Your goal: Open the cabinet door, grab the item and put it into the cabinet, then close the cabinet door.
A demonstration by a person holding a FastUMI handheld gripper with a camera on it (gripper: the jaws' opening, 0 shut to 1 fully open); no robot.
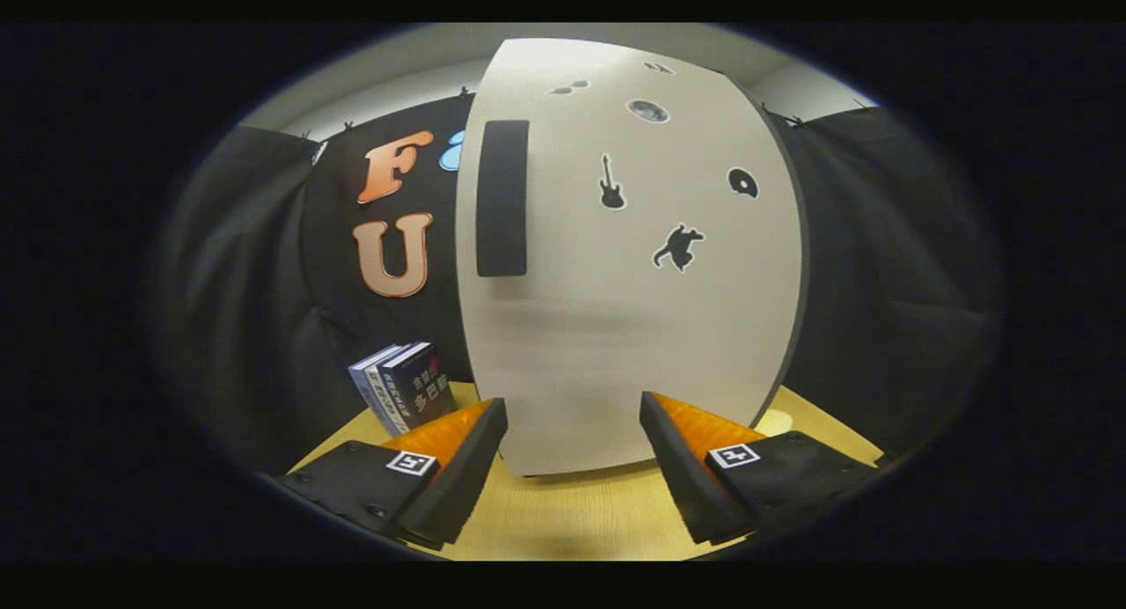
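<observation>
A pale cabinet (616,275) stands upright on the wooden table, just ahead of my fingers, its door shut. A tall black handle (502,198) runs down the door's left side. Small black stickers, among them a guitar and a cat, dot the door. Two dark blue books (406,387) stand upright to the left of the cabinet, beyond my left finger. My gripper (573,420) is open, with nothing between its fingers, and points at the lower part of the door.
The light wooden table (572,512) runs under the fingers and around the cabinet's base. Black cloth walls close in the booth to the left, right and behind the cabinet.
</observation>
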